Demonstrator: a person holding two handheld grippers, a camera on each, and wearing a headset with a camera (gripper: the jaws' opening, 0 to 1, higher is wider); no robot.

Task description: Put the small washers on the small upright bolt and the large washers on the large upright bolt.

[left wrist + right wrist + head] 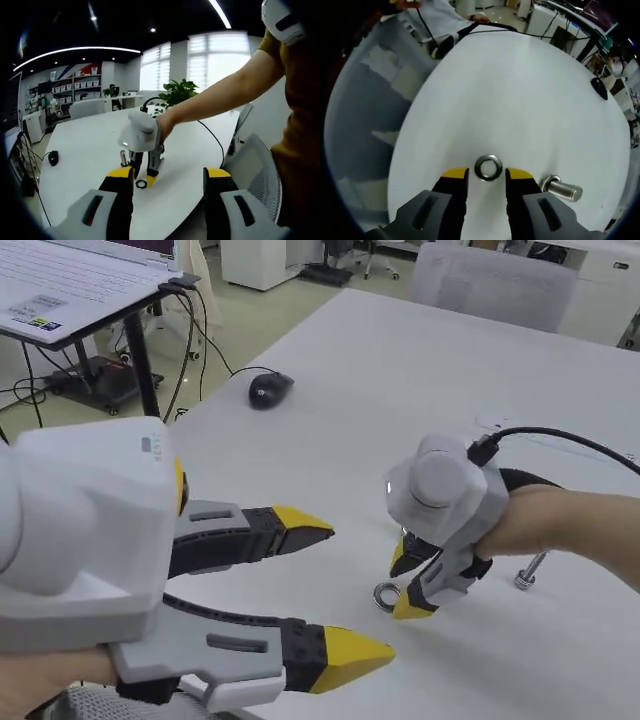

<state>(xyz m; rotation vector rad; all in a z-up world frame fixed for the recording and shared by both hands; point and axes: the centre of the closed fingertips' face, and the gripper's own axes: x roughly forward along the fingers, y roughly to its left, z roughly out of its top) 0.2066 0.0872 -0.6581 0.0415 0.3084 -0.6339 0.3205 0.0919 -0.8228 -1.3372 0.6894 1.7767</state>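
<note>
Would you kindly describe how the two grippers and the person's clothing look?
The left gripper and right gripper both have white-grey housings, dark jaws and pointed yellow tips. The right one also has a rounded white cap and a black cable plugged in at the top. The person wears a mustard short-sleeved shirt and a white headset.

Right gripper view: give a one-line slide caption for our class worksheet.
Right gripper, jaws open, facing a washer lying flat on the white table, a bolt alongside.
</note>
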